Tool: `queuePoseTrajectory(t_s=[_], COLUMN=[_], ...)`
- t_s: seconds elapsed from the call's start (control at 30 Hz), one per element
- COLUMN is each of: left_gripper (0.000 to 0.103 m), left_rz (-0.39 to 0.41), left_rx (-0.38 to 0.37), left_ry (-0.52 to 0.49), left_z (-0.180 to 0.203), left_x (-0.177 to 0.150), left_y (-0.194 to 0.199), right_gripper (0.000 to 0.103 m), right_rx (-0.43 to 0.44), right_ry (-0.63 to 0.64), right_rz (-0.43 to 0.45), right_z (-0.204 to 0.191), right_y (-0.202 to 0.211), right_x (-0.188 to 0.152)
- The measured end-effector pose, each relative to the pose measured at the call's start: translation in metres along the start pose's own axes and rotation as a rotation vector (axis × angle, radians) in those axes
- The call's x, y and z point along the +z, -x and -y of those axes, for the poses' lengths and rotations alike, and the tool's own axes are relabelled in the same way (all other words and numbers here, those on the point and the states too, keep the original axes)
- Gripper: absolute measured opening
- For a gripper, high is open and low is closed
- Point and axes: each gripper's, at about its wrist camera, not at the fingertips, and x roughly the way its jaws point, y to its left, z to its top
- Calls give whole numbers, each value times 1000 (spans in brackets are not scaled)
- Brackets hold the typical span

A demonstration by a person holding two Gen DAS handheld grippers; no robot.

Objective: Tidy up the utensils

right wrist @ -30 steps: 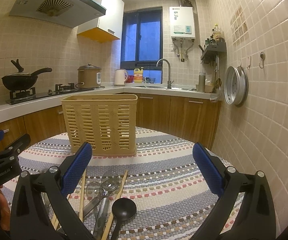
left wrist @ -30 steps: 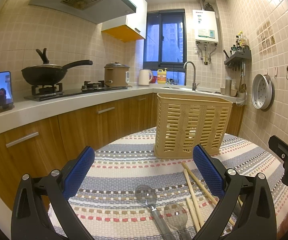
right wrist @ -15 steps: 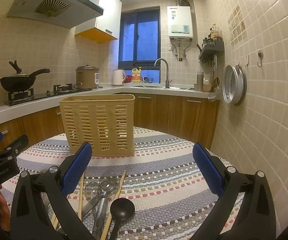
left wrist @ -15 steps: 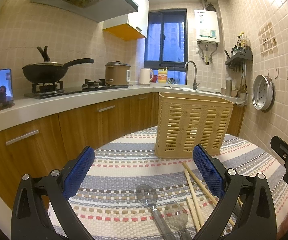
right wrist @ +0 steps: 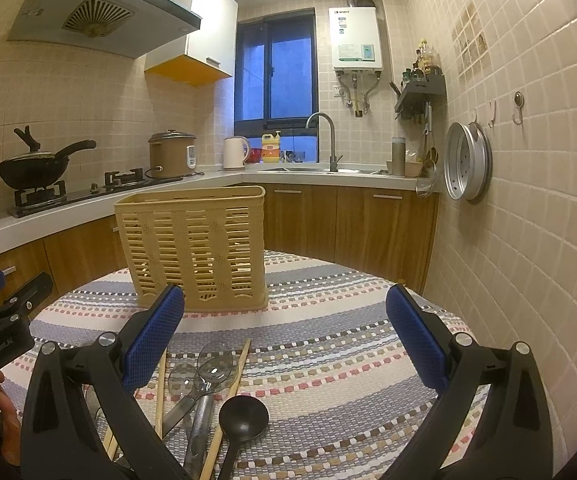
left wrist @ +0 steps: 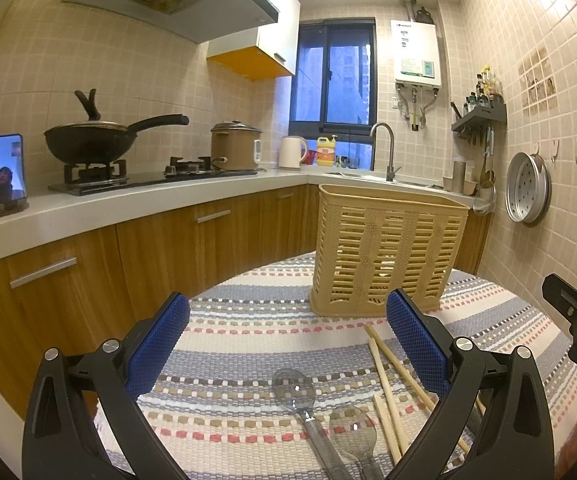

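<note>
Both the left gripper point(left wrist: 288, 344) and the right gripper point(right wrist: 284, 336) hover wide open and hold nothing above the striped cloth point(right wrist: 328, 320). The slatted basket point(right wrist: 196, 248) stands upright toward its far edge. Nearer, in a loose pile, lie chopsticks point(left wrist: 384, 372), two clear spoons point(right wrist: 208, 364) and a black ladle point(right wrist: 243, 416).

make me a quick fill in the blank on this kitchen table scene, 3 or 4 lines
1. The yellow slatted basket stands on the ____ tablecloth.
2. The spoon lying nearest the right gripper is ____ in colour.
3. Both the left gripper and the right gripper are ____, holding nothing.
4. The chopsticks are made of ____.

Missing words: striped; black; open; wood
</note>
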Motion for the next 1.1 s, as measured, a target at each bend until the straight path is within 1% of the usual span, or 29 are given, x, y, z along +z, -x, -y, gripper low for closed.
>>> queuePoseTrajectory(t_s=[0.43,0.53,0.63,0.7,0.77,0.83,0.87,0.9,0.93,0.97,1.0,1.07,1.1], left_gripper=[96,96,95,93,92,90,89,89,84,79,76,74,70], left_rz=[-6,-9,-35,-62,-100,-131,-149,-190,-241,-280,-348,-468,-514], left_rx=[-6,-12,-31,-41,-66,-72,-72,-85,-113,-138,-175,-212,-222], left_ry=[12,19,72,131,165,165,158,150,147,154,170,167,162], left_z=[-2,-3,-11,-19,-25,-30,-33,-37,-39,-43,-47,-49,-49], left_x=[-3,-3,-2,-3,-3,-1,3,8,12,16,21,26,26], left_y=[-1,-2,-6,-10,-13,-16,-18,-21,-25,-30,-37,-51,-58], right_gripper=[96,96,96,96,96,96,96,96,96,96,96,96,96], right_rx=[3,-14,-85,-78,-102,-131,-115,-92,-80,-100,-110,-65,-62], right_ry=[-1,-6,-28,-54,-90,-144,-159,-159,-142,-108,-75,1,37], right_rz=[-10,-5,11,3,-13,-30,-51,-75,-117,-147,-160,-181,-196], right_z=[-1,0,3,8,16,24,28,31,32,31,29,24,21], right_y=[-3,-3,-1,-2,-5,-6,-8,-10,-15,-19,-20,-24,-25], right_x=[-1,-1,-2,-1,-3,-4,-2,1,6,11,15,27,34])
